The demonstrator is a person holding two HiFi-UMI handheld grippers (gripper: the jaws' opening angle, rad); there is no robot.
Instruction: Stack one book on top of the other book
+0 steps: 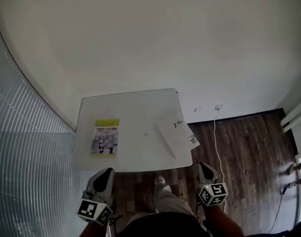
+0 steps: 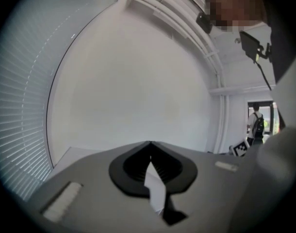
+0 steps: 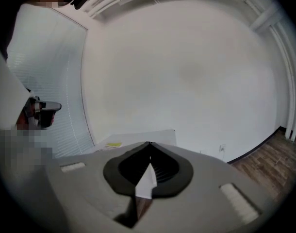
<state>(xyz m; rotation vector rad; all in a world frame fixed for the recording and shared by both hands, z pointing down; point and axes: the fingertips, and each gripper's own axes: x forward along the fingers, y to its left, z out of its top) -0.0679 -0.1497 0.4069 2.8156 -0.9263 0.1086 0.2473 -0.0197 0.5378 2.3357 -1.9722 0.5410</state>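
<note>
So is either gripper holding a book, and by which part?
Nothing held: left gripper and right gripper are shut, empty; yellow-covered book and white book lie on the white table.

Two books lie flat and well apart on the white desk (image 1: 135, 107), neither on the other. The yellow-green book (image 1: 105, 138), its cover a yellow band over a grey picture, sits square near the left edge. The white book (image 1: 177, 136) lies turned at an angle at the right edge, one corner jutting past it.
</note>
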